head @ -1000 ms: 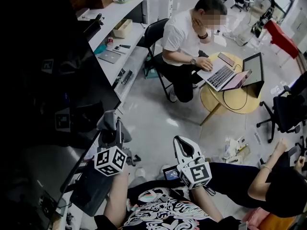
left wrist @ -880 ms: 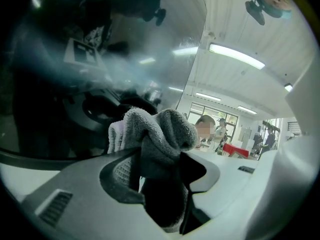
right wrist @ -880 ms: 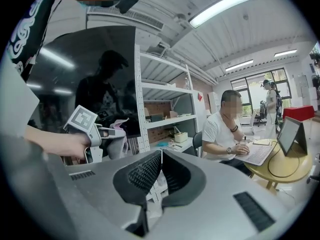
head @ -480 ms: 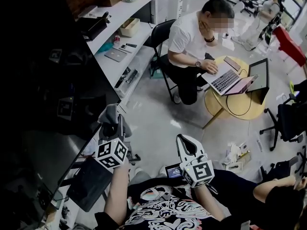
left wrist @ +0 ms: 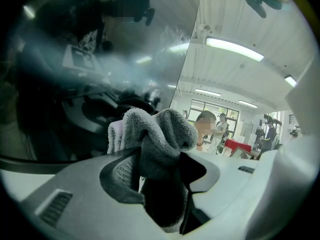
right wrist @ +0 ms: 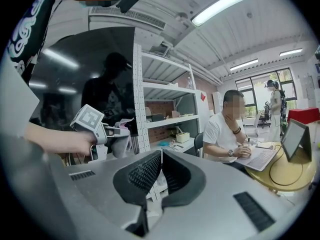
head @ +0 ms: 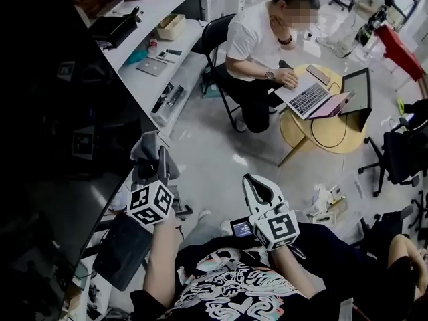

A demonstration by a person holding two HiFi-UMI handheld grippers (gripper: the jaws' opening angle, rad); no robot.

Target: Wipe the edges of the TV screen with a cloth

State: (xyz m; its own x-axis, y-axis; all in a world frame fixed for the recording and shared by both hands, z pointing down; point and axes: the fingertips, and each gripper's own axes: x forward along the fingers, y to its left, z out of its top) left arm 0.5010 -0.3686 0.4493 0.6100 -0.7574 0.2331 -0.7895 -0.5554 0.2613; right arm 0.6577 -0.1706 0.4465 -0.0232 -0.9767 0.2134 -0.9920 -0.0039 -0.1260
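Observation:
The big black TV screen (head: 60,146) fills the left of the head view, its right edge slanting down toward my left gripper (head: 154,166). That gripper is shut on a grey cloth (head: 144,148), which sits by the screen's lower right edge. In the left gripper view the bunched cloth (left wrist: 157,134) bulges out between the jaws, with the glossy screen (left wrist: 100,74) just beyond it. My right gripper (head: 257,191) hangs to the right, away from the screen, shut and empty. In the right gripper view its ribbed pads (right wrist: 147,171) meet, and the left gripper (right wrist: 120,131) shows against the screen (right wrist: 85,79).
White shelves (head: 164,42) with boxes and small items run behind the screen's edge. A seated person (head: 257,52) works at a laptop (head: 309,99) on a round wooden table (head: 334,136). A black office chair (head: 401,156) stands at the right; another person's arm (head: 408,253) shows at lower right.
My left gripper and cloth have shifted slightly left along the screen's lower right edge. The head view has swung a little; the right gripper holds about the same place.

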